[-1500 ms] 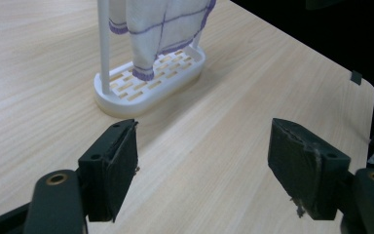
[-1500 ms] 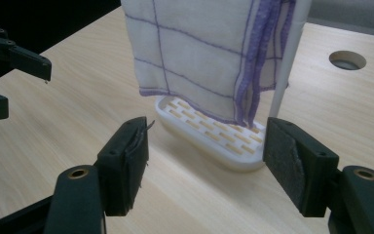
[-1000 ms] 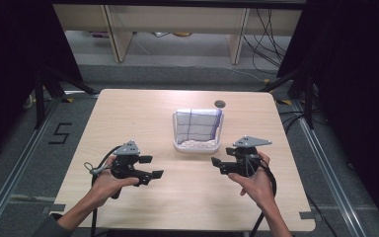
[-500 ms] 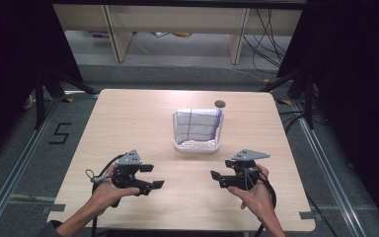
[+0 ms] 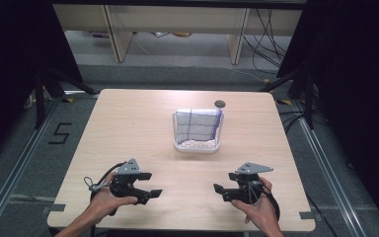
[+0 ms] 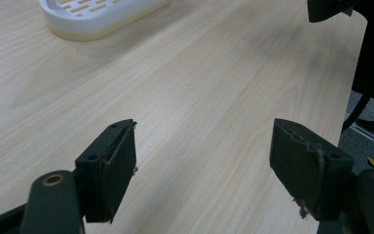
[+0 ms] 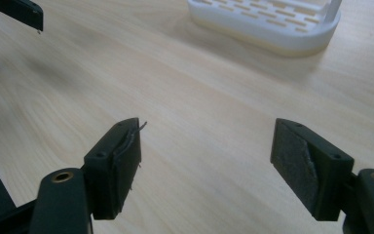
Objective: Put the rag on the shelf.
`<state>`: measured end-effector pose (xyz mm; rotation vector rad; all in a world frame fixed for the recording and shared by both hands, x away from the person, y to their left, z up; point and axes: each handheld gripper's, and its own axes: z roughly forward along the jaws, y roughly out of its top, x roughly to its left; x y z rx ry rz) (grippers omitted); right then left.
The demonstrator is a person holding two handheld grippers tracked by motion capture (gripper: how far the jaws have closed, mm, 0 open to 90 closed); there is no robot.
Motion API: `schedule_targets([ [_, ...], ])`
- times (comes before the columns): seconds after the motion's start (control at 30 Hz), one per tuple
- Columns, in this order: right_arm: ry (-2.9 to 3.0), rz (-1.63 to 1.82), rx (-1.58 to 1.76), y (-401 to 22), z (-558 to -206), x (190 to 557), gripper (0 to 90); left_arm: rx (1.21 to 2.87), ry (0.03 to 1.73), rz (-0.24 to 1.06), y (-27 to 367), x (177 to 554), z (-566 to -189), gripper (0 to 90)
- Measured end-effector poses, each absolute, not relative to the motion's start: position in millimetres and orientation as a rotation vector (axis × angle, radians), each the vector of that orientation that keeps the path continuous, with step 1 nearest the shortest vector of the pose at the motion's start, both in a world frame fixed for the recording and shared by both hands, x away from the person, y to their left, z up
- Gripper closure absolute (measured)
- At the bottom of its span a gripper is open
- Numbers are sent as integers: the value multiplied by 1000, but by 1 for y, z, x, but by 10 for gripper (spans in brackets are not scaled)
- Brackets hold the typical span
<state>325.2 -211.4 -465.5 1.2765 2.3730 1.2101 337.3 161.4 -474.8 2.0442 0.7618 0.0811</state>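
The left gripper [image 5: 148,185], held in the person's left hand [image 5: 103,200], sits low over the near left part of the pale wooden surface [image 5: 128,123]. Its two black jaws stand wide apart with nothing between them; in the left gripper view only bare wood grain lies in the gap. The right gripper [image 5: 224,190], held in the right hand [image 5: 259,210], sits low over the near right part of the surface, its tips pointing toward the left gripper. Its jaws have just been opening and now stand wide, also with nothing between them. The two grippers are well apart from each other.

Farther out, near the middle of the surface, stands a white plastic basket with slotted walls [image 5: 197,145], well beyond both grippers and untouched. A white cloth with dark blue grid lines [image 5: 196,123] lies in it. In both gripper views the basket's rounded white base shows at the top edge. A small dark round disc [image 5: 219,103] lies on the surface just behind the basket.
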Motion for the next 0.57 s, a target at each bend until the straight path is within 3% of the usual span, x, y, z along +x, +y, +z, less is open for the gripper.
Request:
schedule_targets([
  [0.57,2409,1139,1293,-213,-485,314,246,2081,765,89,165,332,-489,236],
])
